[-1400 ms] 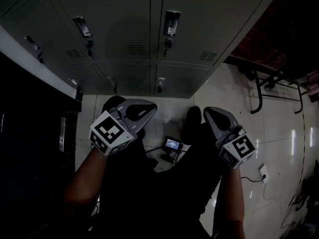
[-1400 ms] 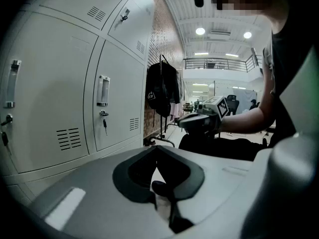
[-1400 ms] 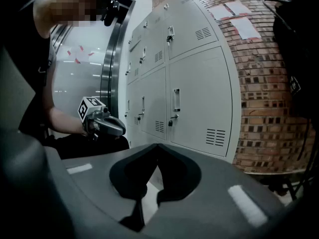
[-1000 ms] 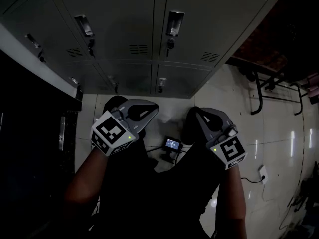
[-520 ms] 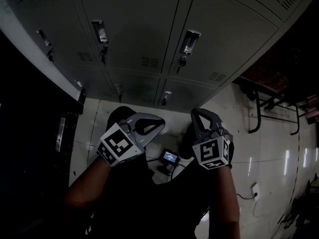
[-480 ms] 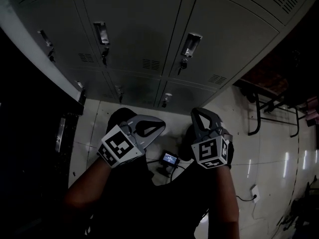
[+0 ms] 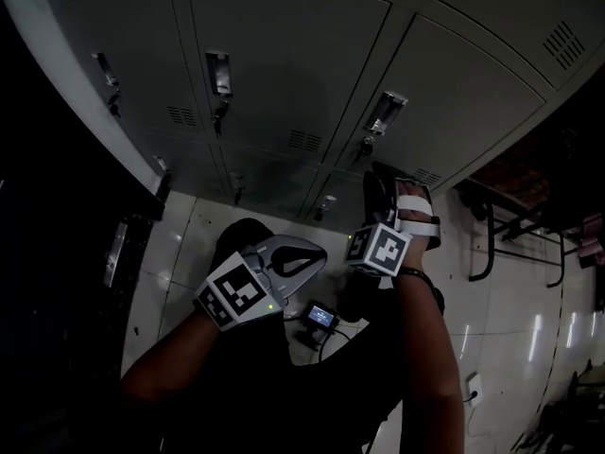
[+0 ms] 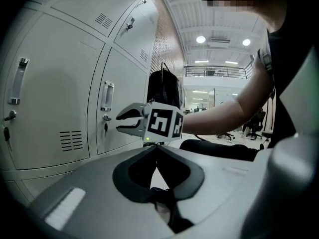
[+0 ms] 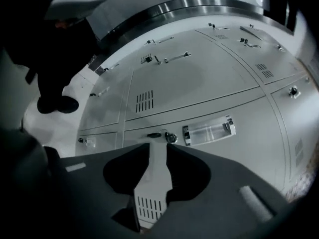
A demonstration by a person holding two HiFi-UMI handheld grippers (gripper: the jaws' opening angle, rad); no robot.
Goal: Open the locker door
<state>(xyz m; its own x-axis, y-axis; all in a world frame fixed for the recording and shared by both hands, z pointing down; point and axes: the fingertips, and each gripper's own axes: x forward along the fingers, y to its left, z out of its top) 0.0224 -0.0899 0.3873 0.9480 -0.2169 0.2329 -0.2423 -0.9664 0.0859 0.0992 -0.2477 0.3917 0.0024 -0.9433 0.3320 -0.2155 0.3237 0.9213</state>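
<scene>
Standing on glossy pale floor tiles [image 7: 515,296], grey metal lockers [image 7: 284,55] fill the room; a black tubular frame [image 7: 492,239] stands at right. The right gripper [image 9: 157,148], jaws opening and empty, faces the closed grey locker door [image 9: 239,153] near its silver handle [image 9: 208,129]; the left gripper [image 7: 319,251] is closed, empty.

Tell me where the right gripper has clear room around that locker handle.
Open air separates the right gripper, jaws opening and empty, from the door. Bare panel flanks the handle; the keyed lock crowds one end.
</scene>
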